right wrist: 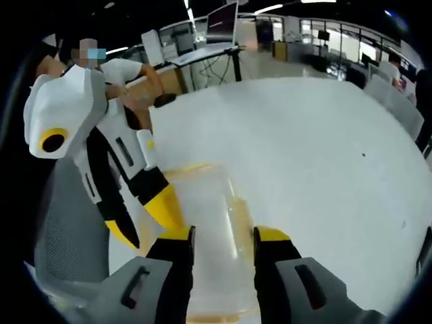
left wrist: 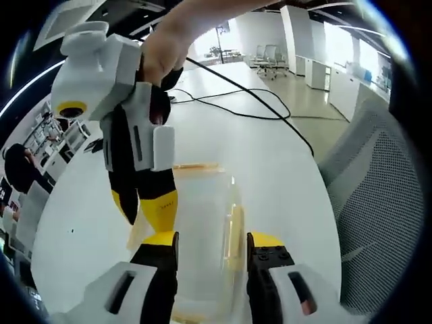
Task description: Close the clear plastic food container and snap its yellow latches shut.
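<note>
A clear plastic container (left wrist: pixel 202 216) with yellow latches (left wrist: pixel 235 229) lies on the white table (left wrist: pixel 270 169). My left gripper (left wrist: pixel 211 241) is right over it, jaws apart, with the container's near end between them. From the left, my right gripper (left wrist: pixel 143 210) comes down with its yellow fingertips (left wrist: pixel 160 206) at the container's left edge. In the right gripper view the container (right wrist: pixel 210 202) lies between the parted jaws of my right gripper (right wrist: pixel 224 237). There my left gripper (right wrist: pixel 145 223) reaches in from the left, and a yellow latch (right wrist: pixel 239 209) runs along the container's side.
A black cable (left wrist: pixel 256 108) snakes over the far part of the table. A grey mesh chair (left wrist: pixel 385 202) stands at the table's edge. A hand (left wrist: pixel 169 47) holds the right gripper. Further back, a person (right wrist: pixel 128 74) sits by desks with monitors (right wrist: pixel 223 23).
</note>
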The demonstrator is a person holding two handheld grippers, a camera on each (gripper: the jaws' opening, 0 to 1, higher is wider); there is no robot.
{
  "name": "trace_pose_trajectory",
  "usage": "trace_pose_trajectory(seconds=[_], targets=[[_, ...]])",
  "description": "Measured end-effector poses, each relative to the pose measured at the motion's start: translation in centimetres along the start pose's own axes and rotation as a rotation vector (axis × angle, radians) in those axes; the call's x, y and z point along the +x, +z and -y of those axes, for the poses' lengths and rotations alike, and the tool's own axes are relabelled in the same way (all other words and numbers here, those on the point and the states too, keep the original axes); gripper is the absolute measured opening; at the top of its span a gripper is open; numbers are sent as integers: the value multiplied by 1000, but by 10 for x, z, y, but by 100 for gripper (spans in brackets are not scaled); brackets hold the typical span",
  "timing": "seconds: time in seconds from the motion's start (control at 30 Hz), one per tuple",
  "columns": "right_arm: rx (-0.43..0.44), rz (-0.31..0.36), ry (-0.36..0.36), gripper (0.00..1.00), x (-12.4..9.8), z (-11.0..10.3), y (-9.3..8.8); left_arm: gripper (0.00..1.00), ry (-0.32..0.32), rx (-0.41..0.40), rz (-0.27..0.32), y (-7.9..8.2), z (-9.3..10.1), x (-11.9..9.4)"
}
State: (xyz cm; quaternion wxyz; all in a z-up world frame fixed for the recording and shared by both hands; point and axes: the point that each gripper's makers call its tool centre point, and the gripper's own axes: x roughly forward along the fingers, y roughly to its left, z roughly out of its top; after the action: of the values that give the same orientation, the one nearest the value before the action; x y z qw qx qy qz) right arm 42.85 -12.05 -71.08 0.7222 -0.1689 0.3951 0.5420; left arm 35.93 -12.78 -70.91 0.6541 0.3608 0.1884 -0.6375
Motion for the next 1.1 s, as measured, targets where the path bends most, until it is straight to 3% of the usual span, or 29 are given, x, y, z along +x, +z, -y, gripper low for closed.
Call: trace_pose_trajectory(seconds=[0.17, 0.33, 0.8, 1.1], targets=[[22, -11, 24, 34, 1, 2, -1, 35, 6, 12, 3, 0, 0, 0], [30, -21, 44, 36, 2, 2, -1, 31, -6, -40, 11, 2, -4, -1], [69, -36, 94, 34, 3, 1, -2, 32, -8, 32, -11, 2, -2, 2], [91, -34, 118, 34, 6, 2, -1, 32, -24, 28, -3, 3, -3, 3]])
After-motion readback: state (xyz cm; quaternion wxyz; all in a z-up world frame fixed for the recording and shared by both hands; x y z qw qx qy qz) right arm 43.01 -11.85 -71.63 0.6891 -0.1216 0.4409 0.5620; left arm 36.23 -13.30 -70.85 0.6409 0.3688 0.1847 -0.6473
